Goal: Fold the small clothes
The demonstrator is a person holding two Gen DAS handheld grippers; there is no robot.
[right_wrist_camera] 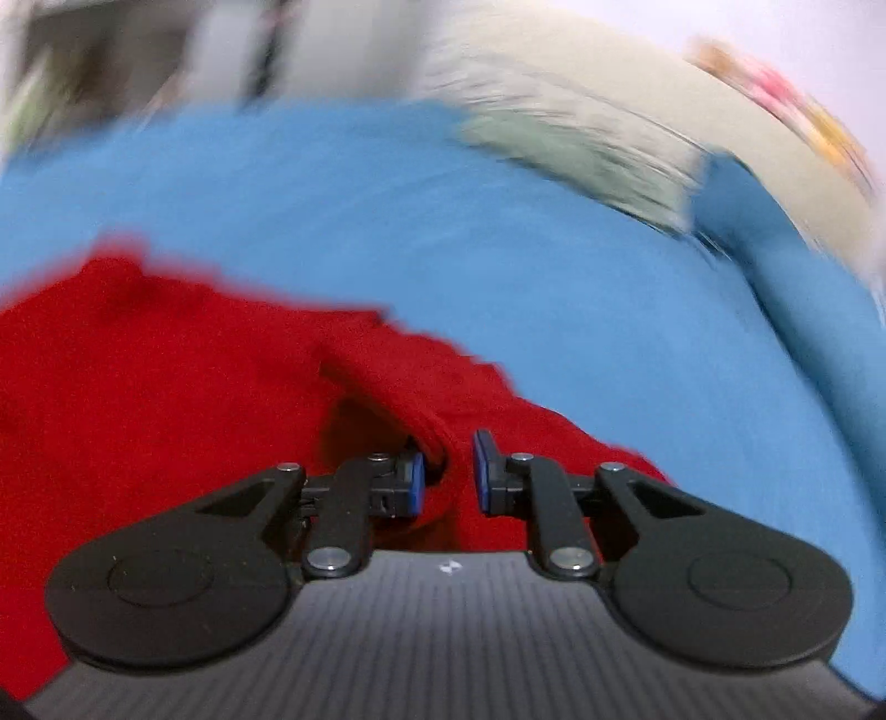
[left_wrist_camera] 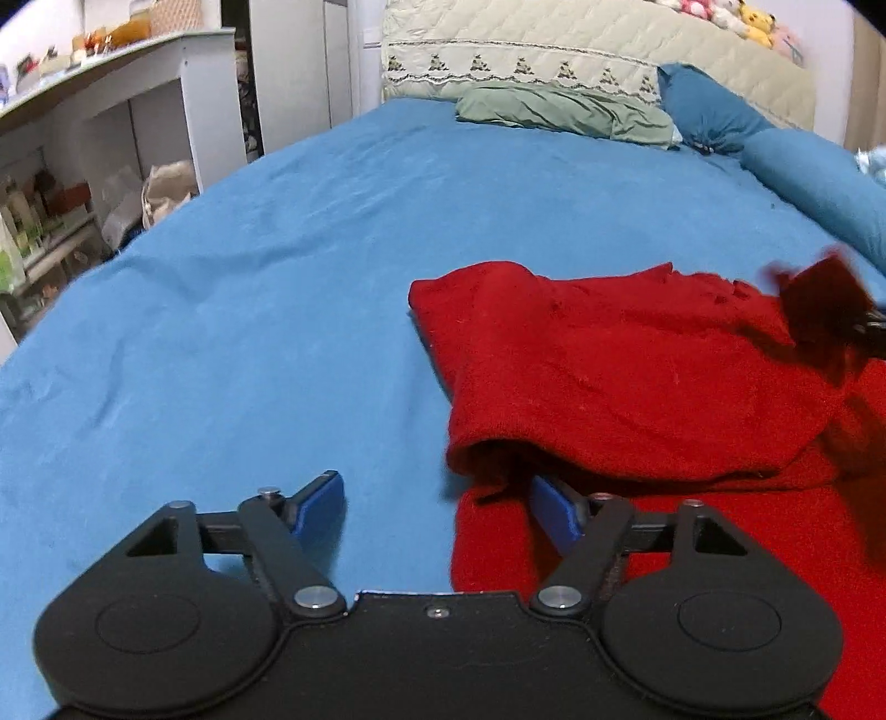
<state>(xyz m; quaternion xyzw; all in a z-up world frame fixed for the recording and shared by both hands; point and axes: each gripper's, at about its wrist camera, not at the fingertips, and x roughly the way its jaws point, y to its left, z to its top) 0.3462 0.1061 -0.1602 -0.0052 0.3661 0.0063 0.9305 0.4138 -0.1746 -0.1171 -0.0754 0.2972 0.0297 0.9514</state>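
A red knit garment (left_wrist_camera: pixel 614 382) lies partly folded on the blue bedsheet (left_wrist_camera: pixel 266 288). My left gripper (left_wrist_camera: pixel 437 512) is open at the garment's near left corner; its right blue finger (left_wrist_camera: pixel 554 512) sits under the folded edge, its left finger (left_wrist_camera: pixel 318 509) over bare sheet. In the blurred right wrist view the garment (right_wrist_camera: pixel 166 376) fills the left. My right gripper (right_wrist_camera: pixel 449 473) is partly open, with a raised fold of red cloth (right_wrist_camera: pixel 421 399) between its fingers, not clamped. The right gripper also shows at the right edge of the left wrist view (left_wrist_camera: pixel 830 327).
Green pillow (left_wrist_camera: pixel 565 111) and blue pillows (left_wrist_camera: pixel 714 111) lie at the bed's head, with a quilted headboard (left_wrist_camera: pixel 581 44) behind. A white shelf unit (left_wrist_camera: pixel 111 127) with clutter stands left of the bed. Plush toys (left_wrist_camera: pixel 736 19) sit on the headboard.
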